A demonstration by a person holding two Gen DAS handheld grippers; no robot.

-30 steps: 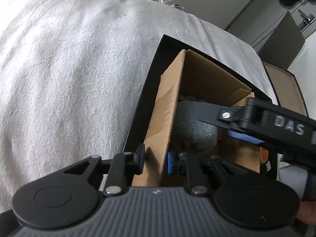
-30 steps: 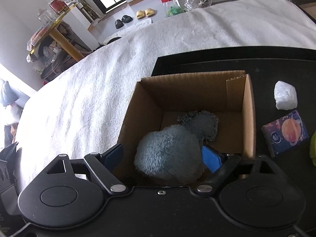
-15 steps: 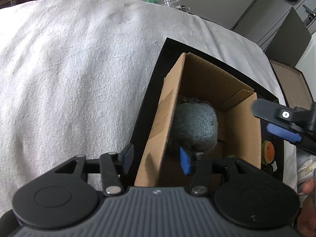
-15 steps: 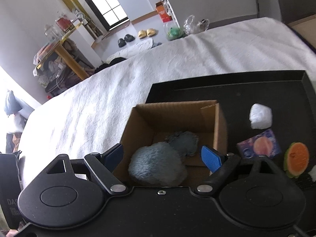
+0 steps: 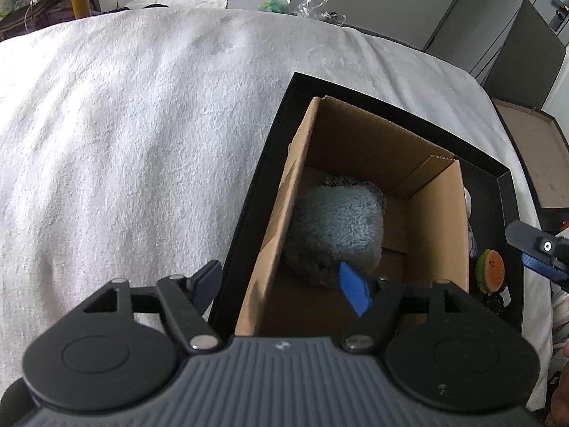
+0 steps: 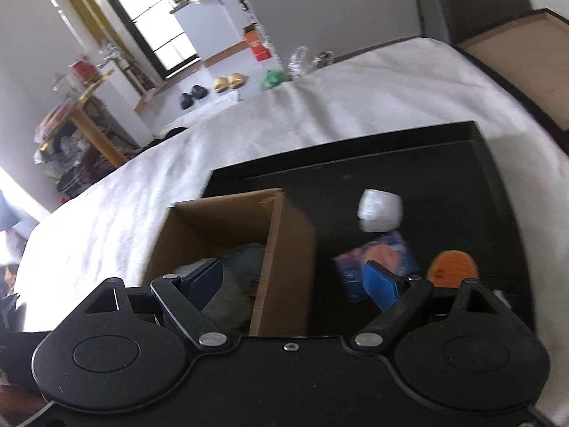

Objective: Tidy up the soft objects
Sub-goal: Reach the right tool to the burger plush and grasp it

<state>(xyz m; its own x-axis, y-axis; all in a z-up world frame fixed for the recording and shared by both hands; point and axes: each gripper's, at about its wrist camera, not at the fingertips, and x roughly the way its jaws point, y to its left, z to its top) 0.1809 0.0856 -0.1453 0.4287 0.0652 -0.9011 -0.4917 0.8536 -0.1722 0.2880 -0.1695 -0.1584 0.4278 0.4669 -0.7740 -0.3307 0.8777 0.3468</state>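
Left wrist view is looking down past the left gripper (image 5: pixel 281 286), whose jaws have just been opening and are now standing wide, straddling the near left wall of the cardboard box (image 5: pixel 274 227) without pressing on it; one blue pad is hanging outside over the black tray (image 5: pixel 249 220), the other inside the box, just in front of the fluffy blue-grey soft toy (image 5: pixel 338 227). That toy is lying on the box floor against the left wall, with a darker knitted piece (image 5: pixel 341 179) peeking out behind it. The box is sitting in the left end of the tray, which is resting on a white blanket (image 5: pixel 124 135). At the right edge, a finger of the right gripper (image 5: pixel 533 245) is showing above the tray, near an orange-slice toy (image 5: pixel 492 270). Right wrist view, blurred, is showing the right gripper (image 6: pixel 295 281) spread wide and gripping nothing, hanging over the box's right wall; beyond it a white wrapped bundle (image 6: pixel 378 210), a purple packet (image 6: pixel 377 259) and the orange-slice toy (image 6: pixel 453 267) are lying on the tray.
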